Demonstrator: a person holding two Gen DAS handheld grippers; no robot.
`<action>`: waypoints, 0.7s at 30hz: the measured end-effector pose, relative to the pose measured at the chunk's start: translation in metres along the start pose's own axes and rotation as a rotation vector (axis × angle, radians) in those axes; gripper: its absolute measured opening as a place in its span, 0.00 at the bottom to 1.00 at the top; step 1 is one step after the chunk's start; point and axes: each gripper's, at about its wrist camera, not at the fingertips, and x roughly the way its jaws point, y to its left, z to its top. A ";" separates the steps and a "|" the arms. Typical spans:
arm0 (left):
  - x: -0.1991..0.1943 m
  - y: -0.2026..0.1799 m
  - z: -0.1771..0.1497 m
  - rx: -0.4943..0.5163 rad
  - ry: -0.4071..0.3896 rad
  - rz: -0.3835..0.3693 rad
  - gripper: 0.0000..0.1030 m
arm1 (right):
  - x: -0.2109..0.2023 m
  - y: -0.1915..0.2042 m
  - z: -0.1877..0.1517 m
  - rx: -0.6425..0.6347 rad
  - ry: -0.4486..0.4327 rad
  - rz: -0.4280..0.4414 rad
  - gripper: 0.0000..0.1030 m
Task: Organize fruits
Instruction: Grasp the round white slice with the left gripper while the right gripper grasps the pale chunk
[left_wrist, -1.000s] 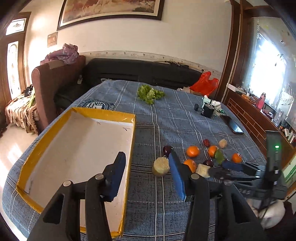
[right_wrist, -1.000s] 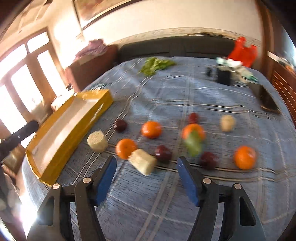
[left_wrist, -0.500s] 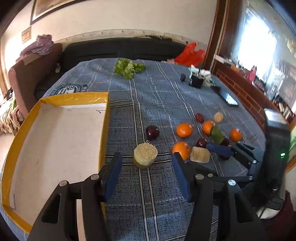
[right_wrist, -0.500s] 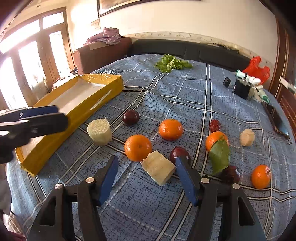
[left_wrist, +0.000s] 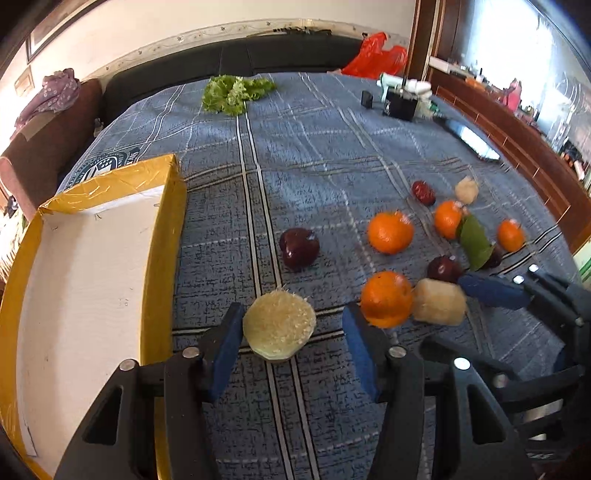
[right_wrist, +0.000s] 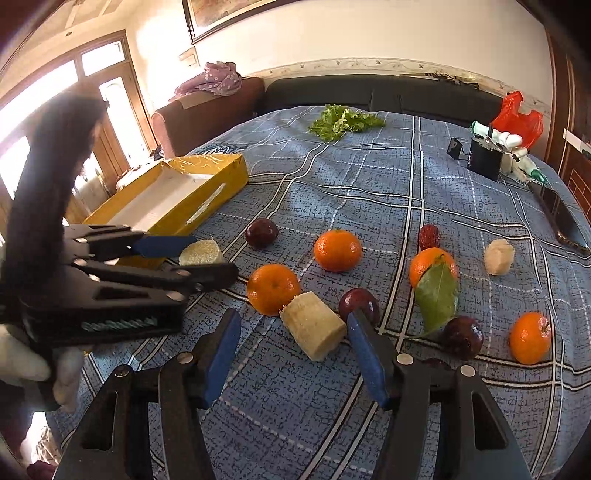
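The left claw (left_wrist: 291, 343) straddles a pale sugarcane piece (left_wrist: 279, 328) on the blue plaid bed (left_wrist: 314, 155); its jaws have just been closing, with a gap at three o'clock. The yellow box (left_wrist: 162, 258) lies at nine o'clock. The right claw (right_wrist: 293, 349) stands open around another cane chunk (right_wrist: 313, 325), not gripping

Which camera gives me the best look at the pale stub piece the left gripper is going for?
The left wrist view: the pale stub piece sits big and centred between the left gripper fingers, its fibrous cut face up, a gap on its right. The right wrist view shows only its top, smaller, the near finger covering its lower part.
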 end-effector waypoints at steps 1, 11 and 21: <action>0.000 0.000 -0.001 0.005 0.002 0.014 0.44 | 0.000 -0.001 0.000 0.002 0.003 0.007 0.64; 0.011 -0.001 -0.005 -0.030 0.012 0.037 0.35 | 0.003 0.003 0.001 -0.019 -0.013 -0.025 0.65; -0.040 0.009 -0.019 -0.149 -0.108 -0.019 0.35 | 0.005 0.008 -0.001 -0.051 -0.004 -0.060 0.66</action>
